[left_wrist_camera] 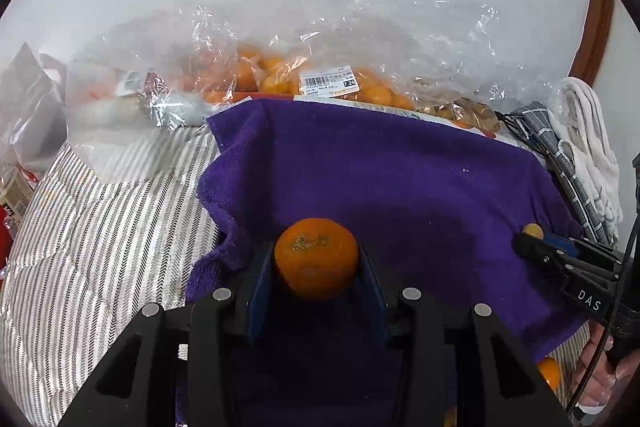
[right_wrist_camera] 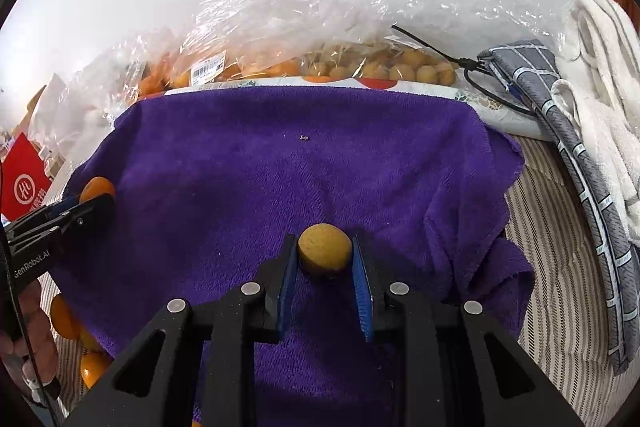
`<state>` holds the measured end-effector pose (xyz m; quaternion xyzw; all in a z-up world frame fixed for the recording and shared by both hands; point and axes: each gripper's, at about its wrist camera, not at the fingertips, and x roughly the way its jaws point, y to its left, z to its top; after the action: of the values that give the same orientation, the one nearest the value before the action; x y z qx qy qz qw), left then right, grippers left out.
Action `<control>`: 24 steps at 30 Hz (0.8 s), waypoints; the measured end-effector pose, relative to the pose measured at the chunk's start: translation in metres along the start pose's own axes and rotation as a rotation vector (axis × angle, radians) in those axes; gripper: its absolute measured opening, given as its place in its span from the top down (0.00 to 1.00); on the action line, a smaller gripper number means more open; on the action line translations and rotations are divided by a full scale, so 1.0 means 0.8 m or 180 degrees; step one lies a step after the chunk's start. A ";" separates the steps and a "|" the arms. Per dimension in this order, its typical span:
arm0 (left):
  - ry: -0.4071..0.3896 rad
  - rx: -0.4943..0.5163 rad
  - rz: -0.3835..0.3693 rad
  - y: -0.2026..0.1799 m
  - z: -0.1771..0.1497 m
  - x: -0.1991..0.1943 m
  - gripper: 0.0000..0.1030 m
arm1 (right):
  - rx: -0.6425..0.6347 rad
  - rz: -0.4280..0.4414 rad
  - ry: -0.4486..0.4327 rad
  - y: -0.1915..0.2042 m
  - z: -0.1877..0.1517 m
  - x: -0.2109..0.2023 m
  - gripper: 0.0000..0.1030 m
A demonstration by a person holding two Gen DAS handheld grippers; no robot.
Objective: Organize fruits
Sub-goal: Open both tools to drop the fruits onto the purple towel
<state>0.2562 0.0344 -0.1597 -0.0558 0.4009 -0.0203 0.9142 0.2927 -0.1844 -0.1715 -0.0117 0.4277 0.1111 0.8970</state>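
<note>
Bagged fruit (left_wrist_camera: 280, 79) blurred behind plastic. My left gripper (left_wrist_camera: 316, 263) clamped a dimpled tangerine (left_wrist_camera: 316, 257); right gripper (right_wrist_camera: 325, 259) pinched a small yellowish-tan fruit (right_wrist_camera: 325, 254) over purple towel (right_wrist_camera: 304, 167).

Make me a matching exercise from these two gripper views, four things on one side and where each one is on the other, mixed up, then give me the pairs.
1. mandarin
2. small tan fruit
3. purple towel
4. price label

A. in the right gripper
B. on a clear bag
C. in the left gripper
D. spread under both grippers

Pairs: 1-C, 2-A, 3-D, 4-B
</note>
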 end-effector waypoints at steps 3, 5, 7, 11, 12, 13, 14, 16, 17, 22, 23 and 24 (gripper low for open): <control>-0.0026 0.0039 -0.0031 -0.003 -0.001 0.000 0.61 | -0.0040 0.0008 -0.0032 0.004 0.000 -0.003 0.73; -0.0102 0.0028 -0.0057 -0.001 0.000 -0.004 0.60 | -0.0032 0.0044 -0.0029 0.004 0.001 -0.004 0.65; -0.0188 -0.0031 -0.0148 0.004 0.002 -0.011 0.51 | -0.0001 0.0087 -0.0021 0.003 0.001 -0.004 0.62; -0.0386 -0.0126 -0.0258 0.012 0.005 -0.027 0.48 | 0.0046 0.0148 -0.0010 0.001 0.001 -0.009 0.54; -0.0417 -0.0136 -0.0238 0.014 0.006 -0.029 0.47 | 0.0061 0.0154 -0.0042 0.001 0.002 -0.011 0.52; -0.0427 -0.0151 -0.0227 0.014 0.005 -0.030 0.47 | 0.0086 0.0153 -0.0089 -0.001 0.002 -0.014 0.51; -0.0418 -0.0174 -0.0218 0.016 0.006 -0.030 0.47 | 0.0119 0.0169 -0.0128 -0.003 0.002 -0.016 0.51; -0.0397 -0.0236 -0.0245 0.018 0.007 -0.030 0.47 | 0.0192 0.0245 -0.0162 -0.006 0.001 -0.020 0.51; -0.0411 -0.0261 -0.0247 0.019 0.007 -0.031 0.47 | 0.0236 0.0279 -0.0186 -0.008 0.001 -0.023 0.51; -0.0562 -0.0237 -0.0108 0.016 0.006 -0.041 0.47 | 0.0190 0.0451 -0.0399 -0.004 0.001 -0.044 0.51; -0.0588 -0.0256 -0.0128 0.016 0.007 -0.044 0.47 | 0.0149 0.0529 -0.0393 -0.002 0.001 -0.045 0.51; -0.0620 -0.0278 -0.0171 0.017 0.007 -0.048 0.47 | 0.0104 0.0605 -0.0363 0.001 0.000 -0.045 0.51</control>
<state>0.2343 0.0516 -0.1292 -0.1081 0.3090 -0.0218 0.9447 0.2703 -0.1906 -0.1436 0.0499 0.3769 0.1892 0.9054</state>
